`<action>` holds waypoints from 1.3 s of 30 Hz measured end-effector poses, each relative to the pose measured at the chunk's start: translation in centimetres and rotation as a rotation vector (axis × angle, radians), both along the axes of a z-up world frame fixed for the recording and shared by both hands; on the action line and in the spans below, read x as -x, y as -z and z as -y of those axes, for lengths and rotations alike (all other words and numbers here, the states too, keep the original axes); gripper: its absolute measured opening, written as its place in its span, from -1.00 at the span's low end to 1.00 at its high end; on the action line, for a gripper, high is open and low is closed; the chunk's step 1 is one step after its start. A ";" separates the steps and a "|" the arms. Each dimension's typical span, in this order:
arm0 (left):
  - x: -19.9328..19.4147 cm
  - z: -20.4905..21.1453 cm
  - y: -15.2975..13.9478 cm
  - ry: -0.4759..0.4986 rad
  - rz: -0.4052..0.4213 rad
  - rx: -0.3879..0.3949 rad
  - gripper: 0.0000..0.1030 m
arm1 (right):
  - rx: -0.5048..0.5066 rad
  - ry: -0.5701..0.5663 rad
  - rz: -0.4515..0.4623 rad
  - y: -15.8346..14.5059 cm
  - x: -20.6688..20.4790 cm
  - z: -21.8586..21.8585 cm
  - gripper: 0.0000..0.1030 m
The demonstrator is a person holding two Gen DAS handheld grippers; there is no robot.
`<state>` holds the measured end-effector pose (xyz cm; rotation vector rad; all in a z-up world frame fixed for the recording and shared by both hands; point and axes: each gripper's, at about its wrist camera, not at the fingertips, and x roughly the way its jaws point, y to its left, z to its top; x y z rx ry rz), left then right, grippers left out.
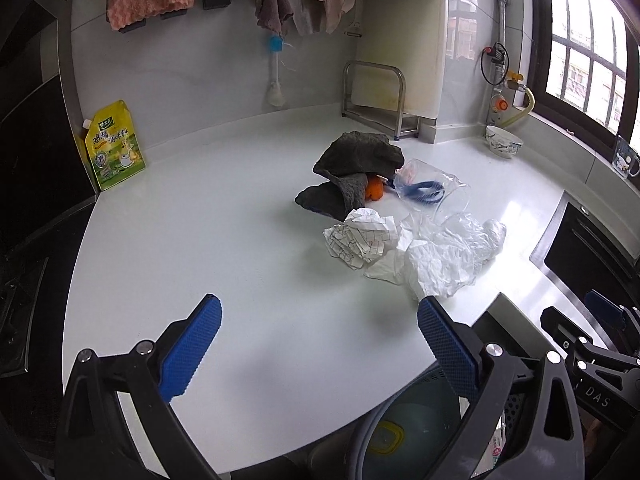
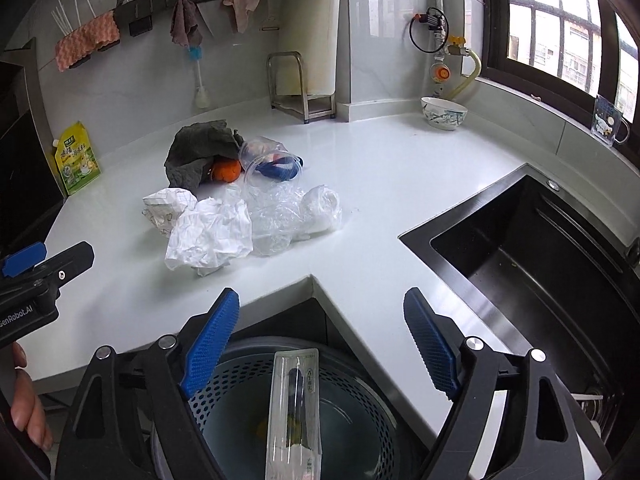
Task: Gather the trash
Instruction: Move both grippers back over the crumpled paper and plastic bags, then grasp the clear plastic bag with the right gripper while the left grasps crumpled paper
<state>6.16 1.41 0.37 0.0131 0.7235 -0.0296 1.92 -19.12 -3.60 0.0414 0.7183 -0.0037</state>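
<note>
Right now both your grippers hang with their fingers spread wide and nothing between them: the left gripper [image 1: 318, 346] over bare bench [image 1: 224, 216] at the bottom of its view, the right gripper [image 2: 322, 340] above the perforated bin [image 2: 360, 412] at the bottom of its own. A clear plastic packet [image 2: 294, 412] already lies in that bin.

The rest of the trash sits mid-frame in a loose heap: crumpled paper [image 2: 210, 236], a checked paper ball [image 2: 166, 208] and crinkled clear plastic [image 2: 292, 216], all touching.

Your likely trouble is that heap. Pinch one piece and its neighbours may drag along and drop short of the bin, onto the bench edge or floor. The thin plastic may also slip from the fingers.

Behind the heap lie a dark cloth [image 2: 200, 148], an orange [image 2: 227, 170] and a tipped clear cup [image 2: 264, 160], close enough to get knocked. The sink [image 2: 532, 248] opens at right, and your left gripper shows at the left edge of the right view, so mind crossing paths.
</note>
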 end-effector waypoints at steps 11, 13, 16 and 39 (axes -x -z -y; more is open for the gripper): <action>-4.0 -0.6 1.4 -0.005 -0.033 -0.013 0.88 | 0.012 -0.038 -0.016 0.3 -4.7 -1.3 0.57; -4.6 -0.6 1.6 -0.007 -0.036 -0.007 0.88 | -0.002 -0.037 -0.020 0.3 -5.5 -0.9 0.57; -5.5 -0.5 1.7 -0.003 -0.038 -0.005 0.88 | -0.001 -0.028 -0.024 0.4 -6.7 -0.5 0.57; -9.4 0.4 3.0 0.015 -0.059 0.000 0.88 | 0.007 -0.011 -0.115 2.6 -14.0 0.6 0.57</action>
